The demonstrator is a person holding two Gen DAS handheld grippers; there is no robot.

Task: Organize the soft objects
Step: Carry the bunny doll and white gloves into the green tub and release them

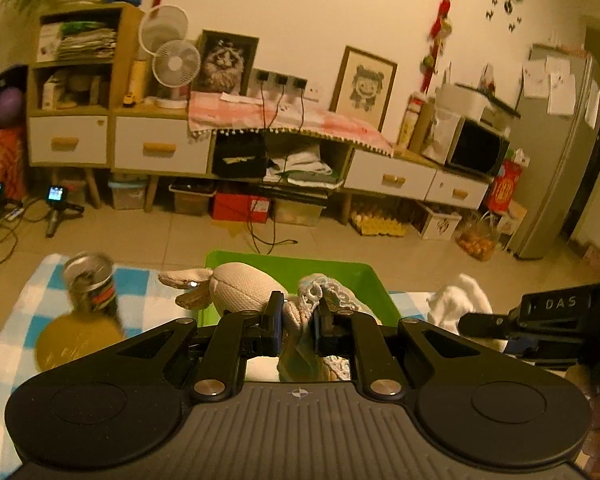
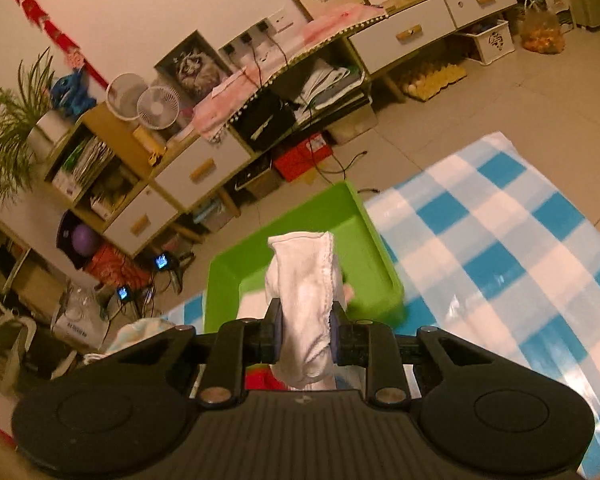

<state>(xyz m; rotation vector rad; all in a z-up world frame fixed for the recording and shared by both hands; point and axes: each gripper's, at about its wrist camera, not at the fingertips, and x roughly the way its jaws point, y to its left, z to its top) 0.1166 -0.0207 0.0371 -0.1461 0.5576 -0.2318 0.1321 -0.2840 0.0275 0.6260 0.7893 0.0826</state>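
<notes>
My left gripper (image 1: 298,312) is shut on a beige rabbit doll (image 1: 240,286) in a lace dress, gripped at the dress; its head and ears stick out to the left above the green tray (image 1: 340,274). In the right wrist view my right gripper (image 2: 306,320) is shut on a white cloth (image 2: 302,280) that stands up between the pads, over the near end of the green tray (image 2: 376,256). The same white cloth (image 1: 458,298) and the other gripper's black body (image 1: 556,320) show at the right of the left wrist view.
A metal can (image 1: 94,284) and a yellow round lid (image 1: 76,340) sit on the blue-checked cloth (image 1: 28,320) to the left. The checked cloth (image 2: 500,240) stretches to the right of the tray. A pale bundle (image 2: 144,330) lies left of the right gripper. Cabinets and boxes line the far wall.
</notes>
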